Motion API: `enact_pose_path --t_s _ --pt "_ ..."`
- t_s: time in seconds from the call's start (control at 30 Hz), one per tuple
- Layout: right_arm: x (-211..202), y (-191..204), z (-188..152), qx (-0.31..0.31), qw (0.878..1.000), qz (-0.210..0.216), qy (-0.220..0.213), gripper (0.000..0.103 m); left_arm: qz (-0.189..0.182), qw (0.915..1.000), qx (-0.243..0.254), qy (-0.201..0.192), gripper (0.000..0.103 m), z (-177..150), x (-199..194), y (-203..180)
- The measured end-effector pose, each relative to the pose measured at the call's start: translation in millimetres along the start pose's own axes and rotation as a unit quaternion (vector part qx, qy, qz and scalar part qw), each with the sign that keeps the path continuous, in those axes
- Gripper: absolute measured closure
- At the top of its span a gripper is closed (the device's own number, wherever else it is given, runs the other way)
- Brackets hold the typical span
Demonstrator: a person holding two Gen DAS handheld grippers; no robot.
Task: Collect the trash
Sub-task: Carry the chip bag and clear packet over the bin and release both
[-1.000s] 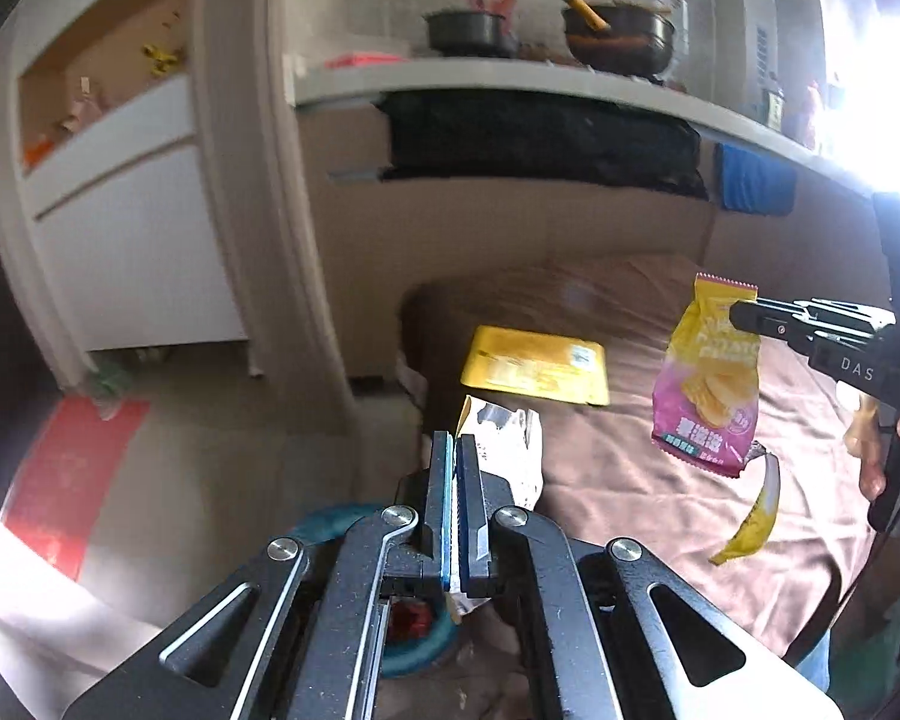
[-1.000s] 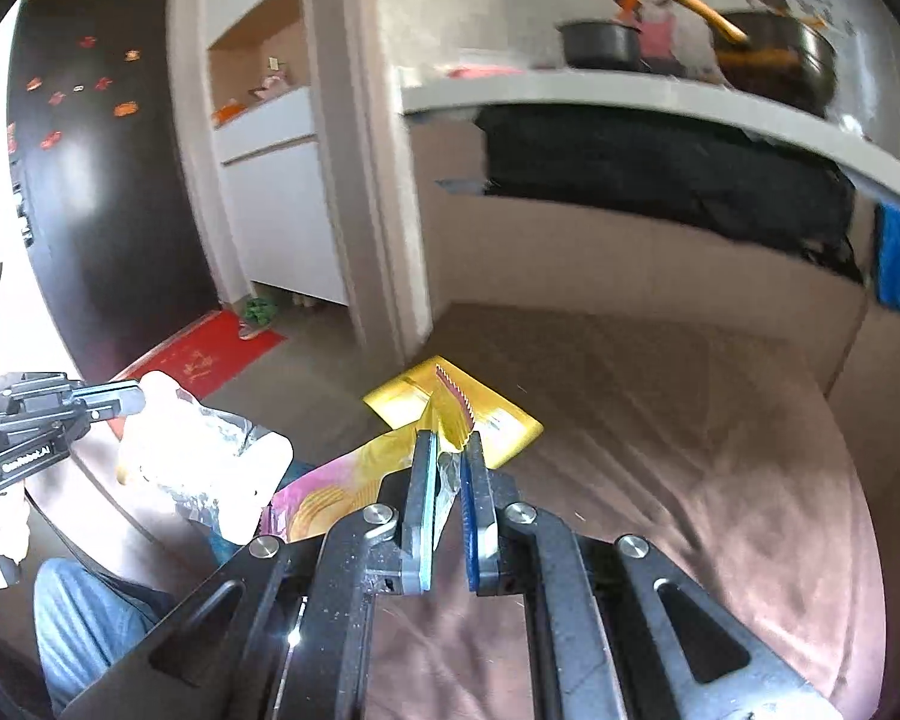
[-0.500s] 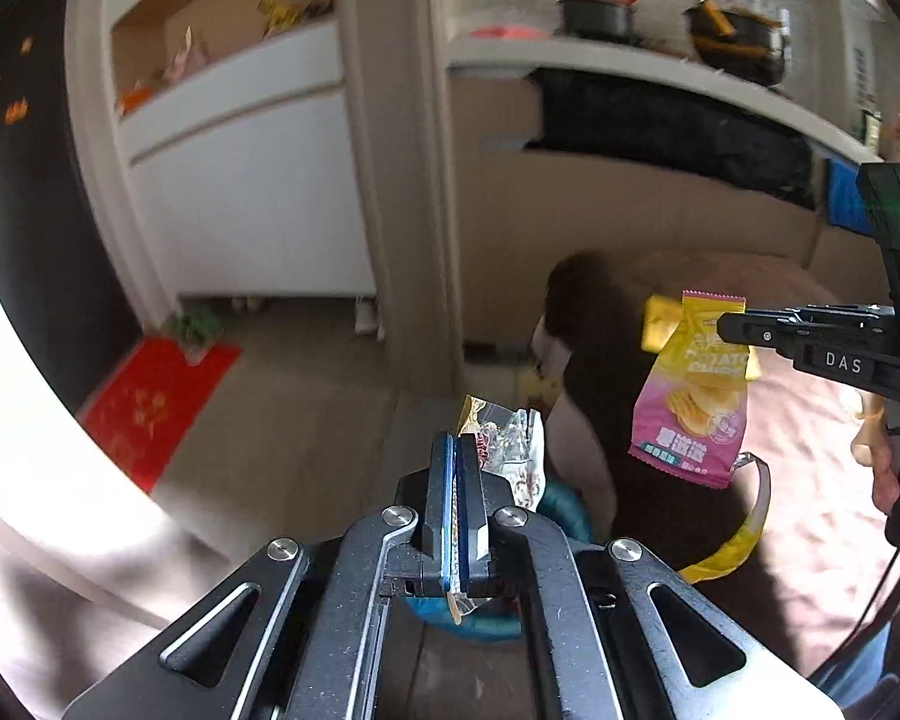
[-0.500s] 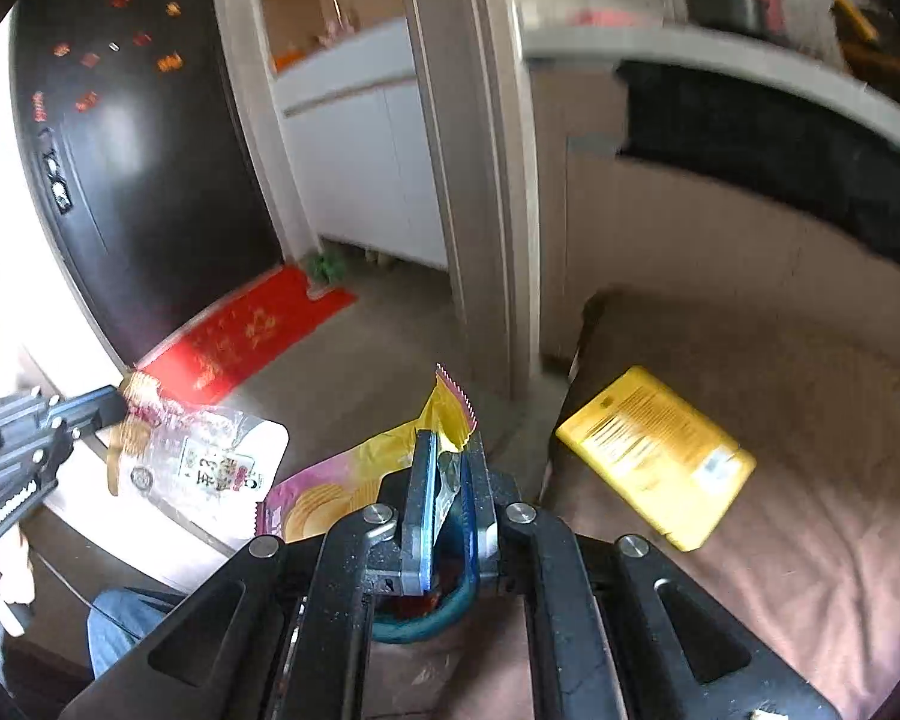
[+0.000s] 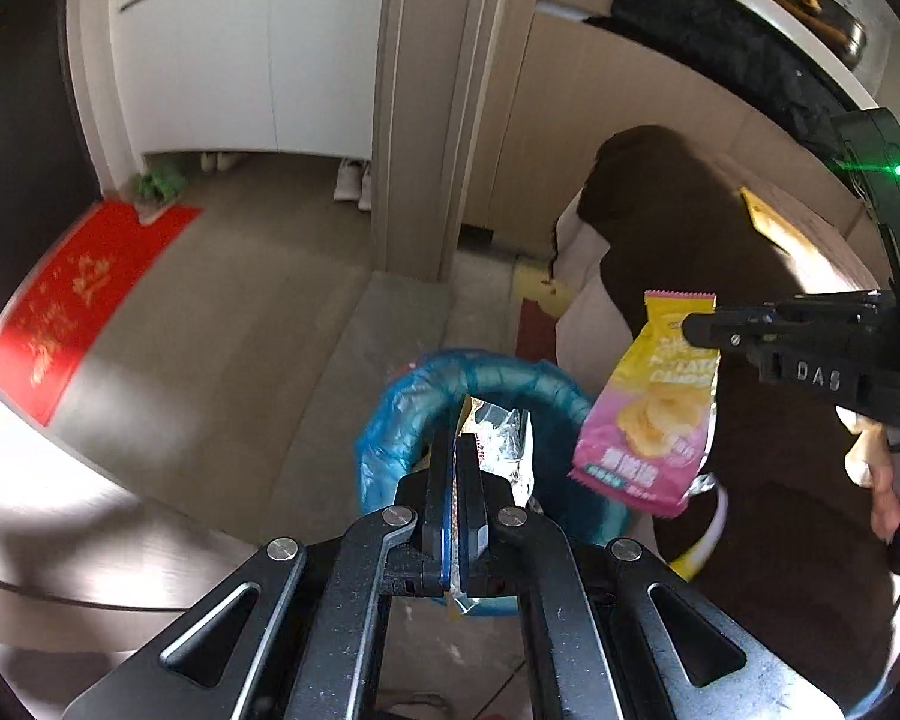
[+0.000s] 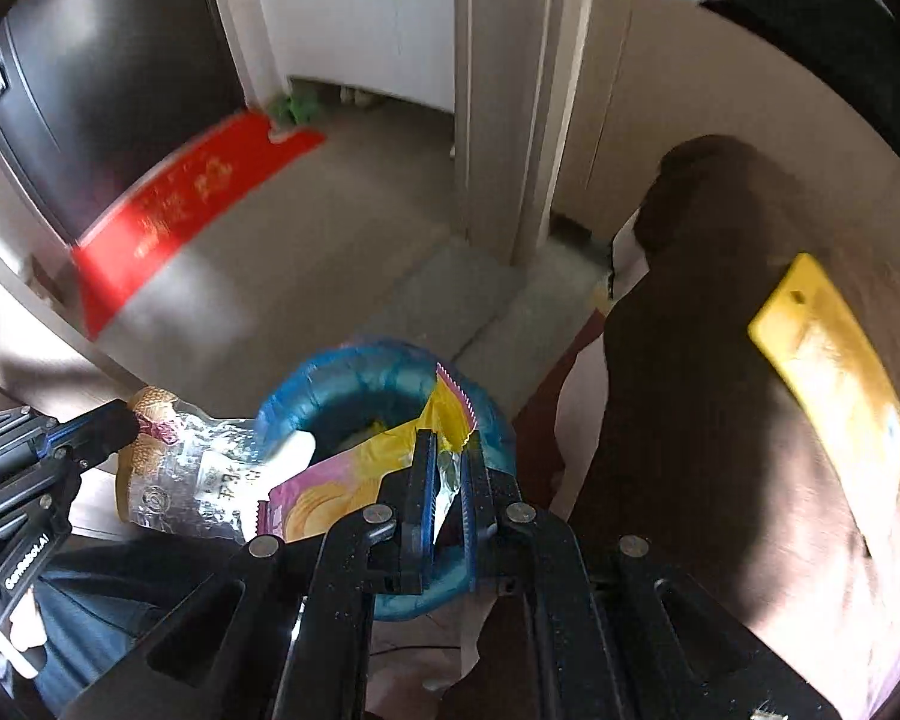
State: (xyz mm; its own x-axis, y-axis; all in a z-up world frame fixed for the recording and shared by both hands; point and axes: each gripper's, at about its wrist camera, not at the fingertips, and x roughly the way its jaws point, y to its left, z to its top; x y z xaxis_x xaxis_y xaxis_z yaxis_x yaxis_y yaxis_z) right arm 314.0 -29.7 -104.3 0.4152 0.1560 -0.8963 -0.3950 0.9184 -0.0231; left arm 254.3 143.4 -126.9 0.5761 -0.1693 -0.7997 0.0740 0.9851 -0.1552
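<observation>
My left gripper [image 5: 457, 450] is shut on a clear silvery wrapper [image 5: 504, 444] and holds it over the bin lined with a blue bag [image 5: 414, 414]. It also shows at the left of the right wrist view [image 6: 120, 426], with the wrapper [image 6: 198, 480] hanging beside the bin [image 6: 330, 384]. My right gripper [image 6: 447, 450] is shut on a pink and yellow chip bag [image 6: 342, 486] above the bin's rim. In the left wrist view the right gripper [image 5: 699, 330] holds the chip bag [image 5: 654, 414] just right of the bin.
A yellow packet [image 6: 828, 348] lies on the brown-covered bed [image 6: 720, 420] to the right. A banana peel [image 5: 705, 534] lies on the bed near the bin. A red mat [image 5: 72, 294] is on the floor at left, and a door frame [image 5: 426, 120] stands behind the bin.
Both grippers have swung left and down from over the bed to over the blue-lined bin, each still holding its piece of trash.
</observation>
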Motion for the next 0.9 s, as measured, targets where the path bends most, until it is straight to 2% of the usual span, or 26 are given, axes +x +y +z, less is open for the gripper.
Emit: enact_pose_path --t_s 0.17,0.4,0.67,0.77,0.9 --pt "24.5 14.5 0.0 -0.025 0.999 -0.023 0.025 0.096 -0.007 0.9999 -0.001 0.014 0.103 -7.9 20.6 -0.2" --pt "48.4 20.3 -3.0 -0.027 0.998 -0.021 0.050 0.095 -0.033 0.9979 -0.024 0.051 0.101 -9.1 48.9 6.5" --pt "58.4 20.3 -3.2 -0.019 0.998 -0.018 0.060 0.094 -0.037 0.9955 -0.045 0.075 0.099 -8.0 62.8 9.6" --pt "59.4 16.2 -5.3 -0.011 0.998 -0.011 0.063 0.087 -0.037 0.9951 -0.047 0.079 0.094 -8.1 62.9 7.4" --pt "57.6 10.8 -6.4 0.002 0.998 0.003 0.059 0.073 -0.041 0.9944 -0.054 0.081 0.085 -7.4 60.2 5.4"
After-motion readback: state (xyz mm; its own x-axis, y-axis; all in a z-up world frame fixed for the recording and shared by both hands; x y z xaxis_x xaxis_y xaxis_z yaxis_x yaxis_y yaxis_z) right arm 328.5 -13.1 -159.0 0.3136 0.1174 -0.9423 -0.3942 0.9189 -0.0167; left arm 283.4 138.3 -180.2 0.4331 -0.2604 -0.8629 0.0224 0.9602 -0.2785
